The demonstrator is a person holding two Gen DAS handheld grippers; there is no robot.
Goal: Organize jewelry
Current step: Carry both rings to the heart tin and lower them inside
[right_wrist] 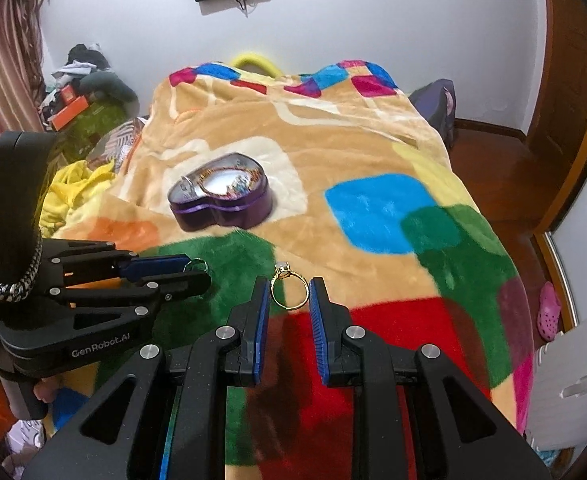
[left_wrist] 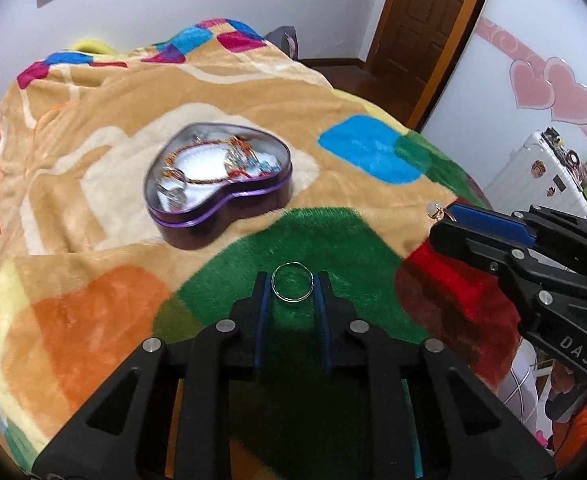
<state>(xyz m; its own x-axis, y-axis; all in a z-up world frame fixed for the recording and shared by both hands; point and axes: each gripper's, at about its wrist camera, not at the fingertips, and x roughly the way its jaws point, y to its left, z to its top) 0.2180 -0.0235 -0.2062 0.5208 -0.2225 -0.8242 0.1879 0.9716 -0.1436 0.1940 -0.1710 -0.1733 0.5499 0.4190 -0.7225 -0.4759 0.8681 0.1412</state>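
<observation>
A purple heart-shaped tin (left_wrist: 221,210) (right_wrist: 221,214) sits open on the patchwork blanket (left_wrist: 93,184), with bracelets and other jewelry lying inside it. My left gripper (left_wrist: 292,286) is shut on a thin silver ring (left_wrist: 292,300), held upright between the blue pads above the green patch. My right gripper (right_wrist: 289,292) is shut on a gold ring (right_wrist: 289,307) with a small pale stone on top. Each gripper shows in the other's view: the right gripper (left_wrist: 441,220) at the right, the left gripper (right_wrist: 201,270) at the left with the silver ring (right_wrist: 195,266). Both stand nearer to me than the tin.
The blanket covers a bed that drops off at its right edge to a wooden floor (right_wrist: 493,168). A white suitcase (left_wrist: 533,168) stands at the right, a pile of clothes and boxes (right_wrist: 81,96) at the left, and a pink shoe (right_wrist: 549,312) on the floor.
</observation>
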